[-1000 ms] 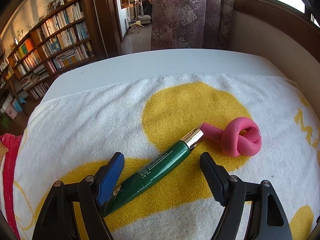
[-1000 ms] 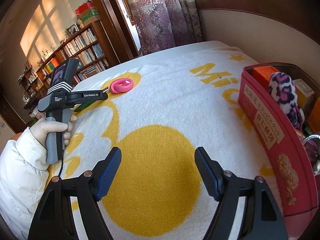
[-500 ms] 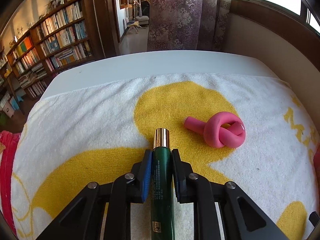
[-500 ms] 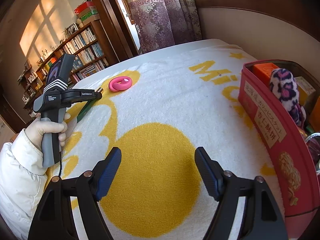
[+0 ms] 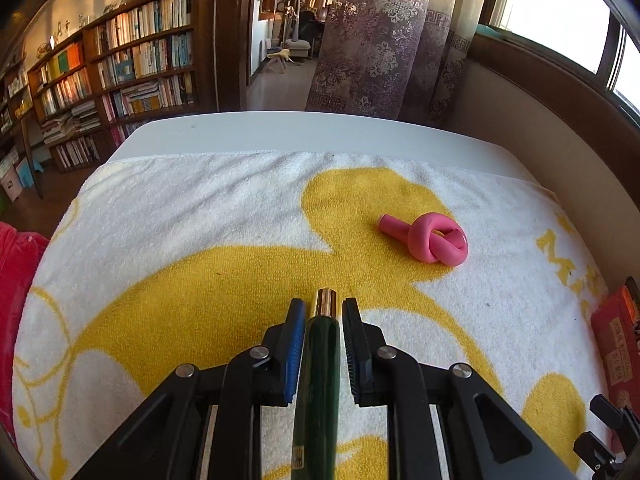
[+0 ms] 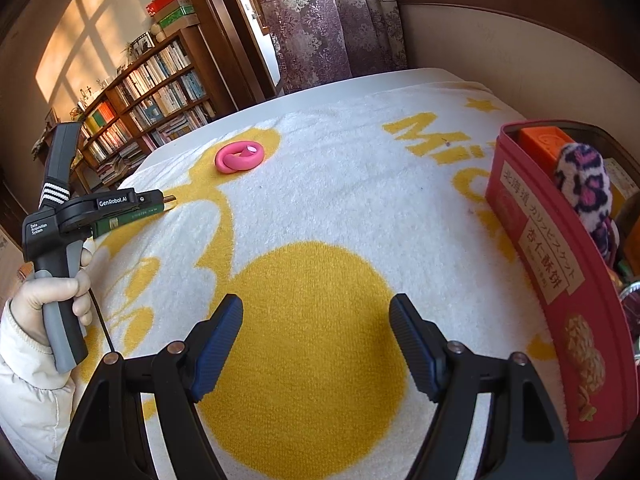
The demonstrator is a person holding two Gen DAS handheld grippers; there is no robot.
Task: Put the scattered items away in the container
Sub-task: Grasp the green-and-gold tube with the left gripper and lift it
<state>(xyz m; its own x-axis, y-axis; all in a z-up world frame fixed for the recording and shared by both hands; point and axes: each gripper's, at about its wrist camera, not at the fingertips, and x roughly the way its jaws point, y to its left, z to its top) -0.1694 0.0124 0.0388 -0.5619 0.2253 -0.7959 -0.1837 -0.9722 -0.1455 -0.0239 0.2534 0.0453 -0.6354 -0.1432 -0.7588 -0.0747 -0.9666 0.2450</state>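
Whereas a second ago the tube lay loose on the towel, it is now pinched by the left hand-held gripper; carriage to the tin is judged next. The right hand-held gripper is held spread, empty.

White table under a yellow-patterned towel; pink knot far left of the red tin.

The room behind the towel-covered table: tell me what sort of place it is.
Most likely a home study or living room. Tall bookshelves crammed with books line one wall, patterned curtains hang beside a window, and a doorway opens onto another furnished room.
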